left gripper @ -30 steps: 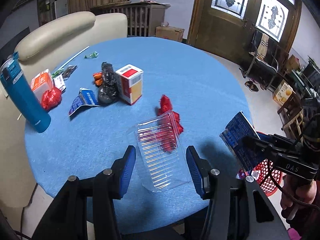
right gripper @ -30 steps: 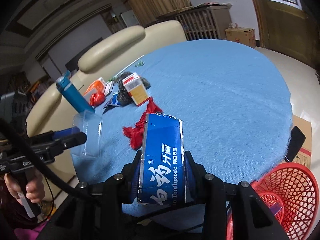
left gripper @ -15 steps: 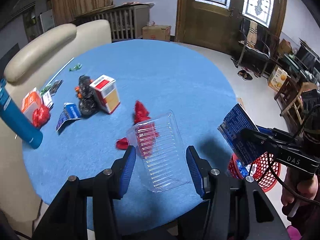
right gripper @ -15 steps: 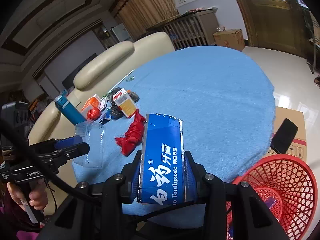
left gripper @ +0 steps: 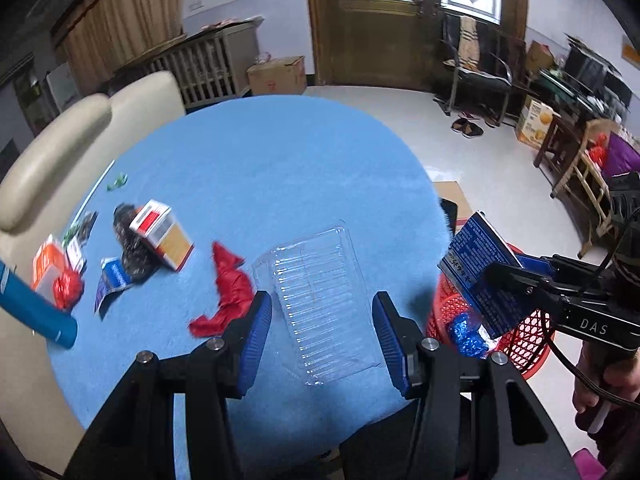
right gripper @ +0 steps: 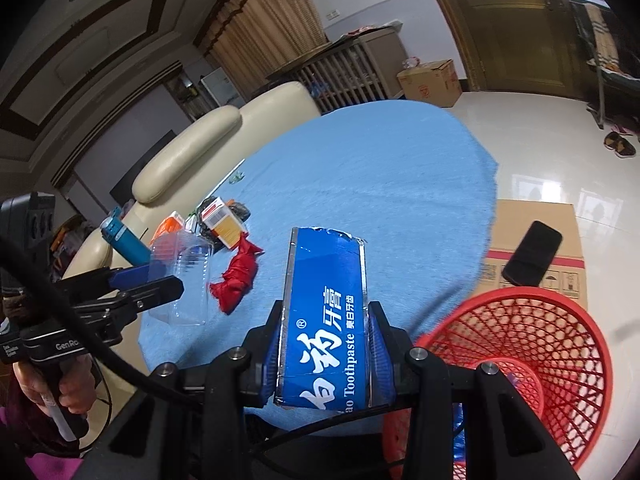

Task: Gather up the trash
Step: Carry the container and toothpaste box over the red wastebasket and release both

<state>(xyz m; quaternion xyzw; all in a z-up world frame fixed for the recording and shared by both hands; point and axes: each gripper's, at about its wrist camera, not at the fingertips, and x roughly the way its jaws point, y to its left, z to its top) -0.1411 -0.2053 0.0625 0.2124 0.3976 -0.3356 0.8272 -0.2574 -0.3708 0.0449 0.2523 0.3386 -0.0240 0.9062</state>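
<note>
Honestly the risky bit here is the clear plastic tray (left gripper: 320, 304) in the left gripper (left gripper: 322, 322); it sits between the blue fingers (left gripper: 256, 332), but in the left wrist view I can see gaps at both sides, so I can't tell if they're actually pinching it or what exactly is carrying it; it's thin, flimsy-looking stuff, so I'd guess it could flex and pop out before it gets to the red basket (right gripper: 532, 360), landing on the floor beside the counter (left gripper: 280, 160); the right gripper (right gripper: 326, 336) looks much safer, fingers clamped on both sides of the blue toothpaste box (right gripper: 324, 320), which hangs near the basket rim but not clearly over the opening yet, so letting go too early could bounce it off the edge; the box itself is flattened-ish, torn at the top, glossy; the tray is see-through, ribbed, hovering above the counter's near edge.
</note>
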